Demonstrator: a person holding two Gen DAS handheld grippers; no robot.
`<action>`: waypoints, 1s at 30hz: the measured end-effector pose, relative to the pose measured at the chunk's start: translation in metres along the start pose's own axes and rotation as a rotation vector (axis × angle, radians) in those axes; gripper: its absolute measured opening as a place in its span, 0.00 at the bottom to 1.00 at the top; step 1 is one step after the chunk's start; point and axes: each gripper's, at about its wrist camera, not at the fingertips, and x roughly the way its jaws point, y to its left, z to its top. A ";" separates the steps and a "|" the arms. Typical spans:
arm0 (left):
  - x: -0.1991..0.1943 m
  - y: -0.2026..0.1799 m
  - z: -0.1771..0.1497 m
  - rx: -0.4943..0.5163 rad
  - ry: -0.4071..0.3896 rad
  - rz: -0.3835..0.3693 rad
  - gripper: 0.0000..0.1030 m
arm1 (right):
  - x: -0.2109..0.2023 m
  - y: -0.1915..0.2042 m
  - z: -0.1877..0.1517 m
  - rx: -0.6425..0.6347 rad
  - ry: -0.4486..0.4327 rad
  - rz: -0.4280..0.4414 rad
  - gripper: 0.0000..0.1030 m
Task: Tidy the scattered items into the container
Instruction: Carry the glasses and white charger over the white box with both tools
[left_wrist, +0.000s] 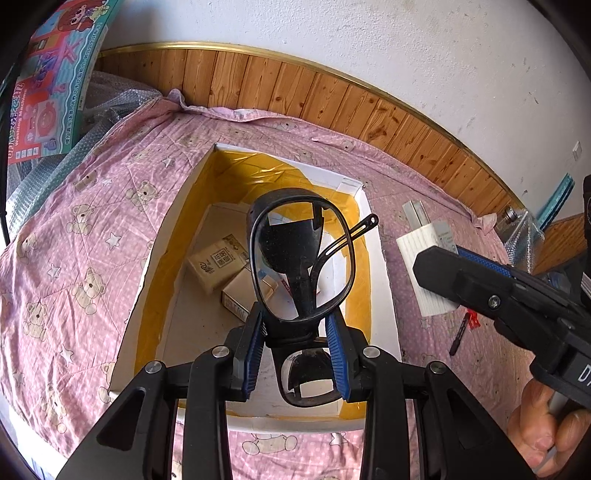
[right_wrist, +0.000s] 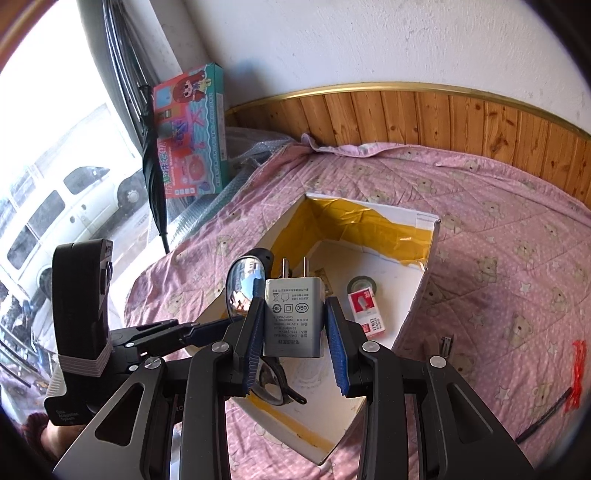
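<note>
Nearest the left wrist camera, the left hand-held gripper (left_wrist: 299, 343) pinches a pair of black-framed glasses (left_wrist: 301, 258) at the bridge between its blue pads; the glasses stand upright with one lens above the fingers and the other below, one temple arm sticking out to the right. They hang over the open white box (left_wrist: 384, 280), whose inner walls are lined with yellow tape. In the right wrist view, the right hand-held gripper (right_wrist: 295, 332) is pressed onto a white plug-in charger (right_wrist: 293, 317), prongs pointing away from the camera, held above the near edge of the same box. To its left the other gripper's body and the glasses' mirrored lens show beside the charger. Inside the box lie small cartons (left_wrist: 218, 262), a red-and-white packet (right_wrist: 367, 312) and a roll of tape (right_wrist: 362, 285) just behind it. The box sits on a bed covered with a pink bear-print quilt (right_wrist: 517, 258). On the quilt right of the box lie a black pen (left_wrist: 460, 334) and a scrap of red wrapping (right_wrist: 578, 365). Farther back a colourful toy box (right_wrist: 192, 133) leans in the corner beside a folded black umbrella (right_wrist: 153, 166), in front of wooden wall panelling (right_wrist: 443, 114).
</note>
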 end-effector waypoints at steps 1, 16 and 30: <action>0.002 0.000 0.000 -0.001 0.005 0.002 0.33 | 0.003 -0.002 0.002 0.001 0.003 0.000 0.33; 0.025 0.004 0.006 -0.013 0.042 0.018 0.33 | 0.040 -0.022 0.031 0.000 0.045 0.017 0.33; 0.043 0.010 0.003 -0.077 0.089 0.012 0.33 | 0.078 -0.042 0.044 -0.002 0.126 0.031 0.33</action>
